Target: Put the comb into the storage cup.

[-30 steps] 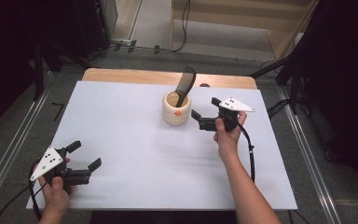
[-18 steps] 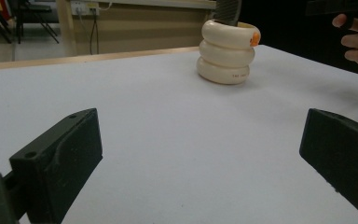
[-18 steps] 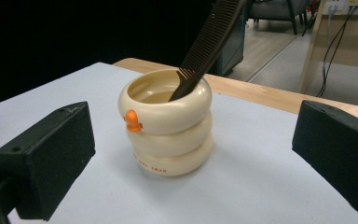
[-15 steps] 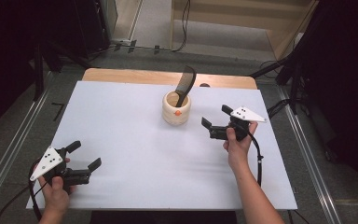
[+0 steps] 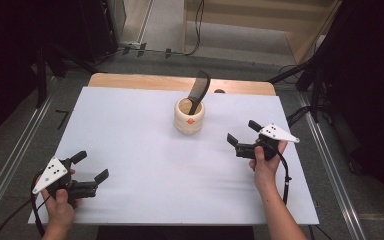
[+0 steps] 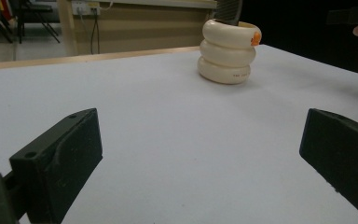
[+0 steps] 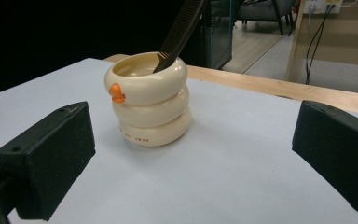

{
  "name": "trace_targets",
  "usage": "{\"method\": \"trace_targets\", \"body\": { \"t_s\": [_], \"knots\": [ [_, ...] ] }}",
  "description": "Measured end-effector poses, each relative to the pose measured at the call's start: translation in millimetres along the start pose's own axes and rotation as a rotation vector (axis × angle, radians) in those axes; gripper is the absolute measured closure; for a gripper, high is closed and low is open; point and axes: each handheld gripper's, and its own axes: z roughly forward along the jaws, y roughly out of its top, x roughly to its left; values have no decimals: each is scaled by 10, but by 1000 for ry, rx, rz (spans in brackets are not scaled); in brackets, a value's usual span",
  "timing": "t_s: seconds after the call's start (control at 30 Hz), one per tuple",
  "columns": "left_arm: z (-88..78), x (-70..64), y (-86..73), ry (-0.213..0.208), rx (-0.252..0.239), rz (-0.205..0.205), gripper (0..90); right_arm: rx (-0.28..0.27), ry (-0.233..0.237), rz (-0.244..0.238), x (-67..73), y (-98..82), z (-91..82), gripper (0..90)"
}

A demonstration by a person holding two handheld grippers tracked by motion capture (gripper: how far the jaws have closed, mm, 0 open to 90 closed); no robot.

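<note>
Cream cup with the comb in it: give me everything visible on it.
The cream cup looks like three stacked rounded rings, glossy like glazed ceramic or plastic, with small dark print on the lowest ring and a small orange knob on the top ring. It stands upright on the white table sheet, toward the far middle. A dark comb leans inside against the rim, sticking well out. Nothing else touches it; the right gripper is nearer, jaws open and apart from it.
</note>
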Motion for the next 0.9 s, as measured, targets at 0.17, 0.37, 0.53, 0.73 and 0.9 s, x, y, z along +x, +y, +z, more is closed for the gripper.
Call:
{"method": "trace_targets", "body": {
  "t_s": [0.17,0.37,0.53,0.73,0.9],
  "knots": [
    [4,-5,1,1,2,7,0,-7,-6,-6,-23,-42,-77,0],
    [4,-7,0,0,3,10,0,-7,-6,-2,-30,-111,-157,0],
    [2,-7,1,2,4,9,0,-6,-11,-1,-48,-168,-222,0],
    [2,-8,0,3,4,11,0,-5,-20,-5,-53,-223,-307,0],
    [0,-8,0,4,6,12,0,-6,-23,0,-77,-257,-381,0]
  ]
}}
